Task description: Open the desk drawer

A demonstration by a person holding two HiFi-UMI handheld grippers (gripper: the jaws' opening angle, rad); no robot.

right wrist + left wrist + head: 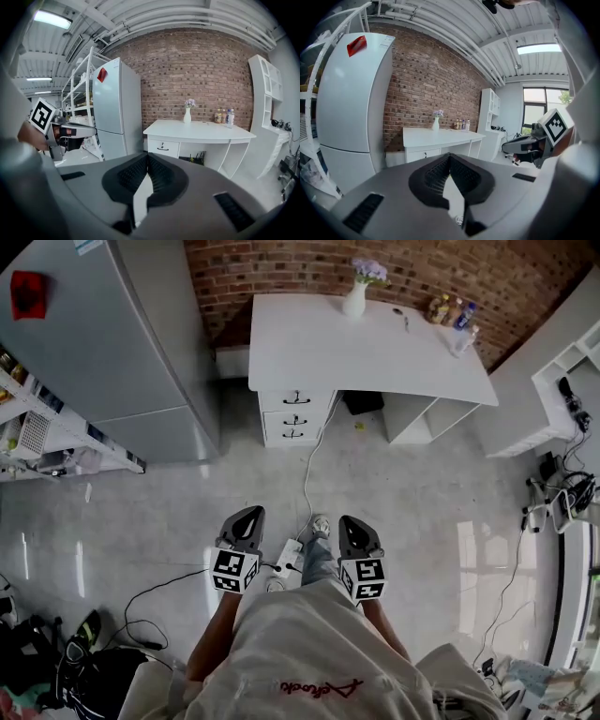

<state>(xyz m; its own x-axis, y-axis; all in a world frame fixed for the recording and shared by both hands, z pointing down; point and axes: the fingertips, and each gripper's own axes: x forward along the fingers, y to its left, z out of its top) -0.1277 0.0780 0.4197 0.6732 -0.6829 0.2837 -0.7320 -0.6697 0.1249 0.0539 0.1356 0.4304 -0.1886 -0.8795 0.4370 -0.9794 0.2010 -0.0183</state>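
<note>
Nearest, left gripper (249,514) and right gripper (351,521) are riding at waist height, both claws pinched closed on nothing. Desk (375,343) is sitting well ahead, its top drawer (279,402) shut. A cable (307,470) is trailing in between and could be snagging a foot, and closed claws risk knocking the handle (296,397) unless opened first.

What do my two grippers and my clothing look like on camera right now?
The left gripper and right gripper match: each has a tapered grey shell with black ribbed pads and carries a white cube printed with black square markers. The person wears an off-white top with red lettering.
</note>
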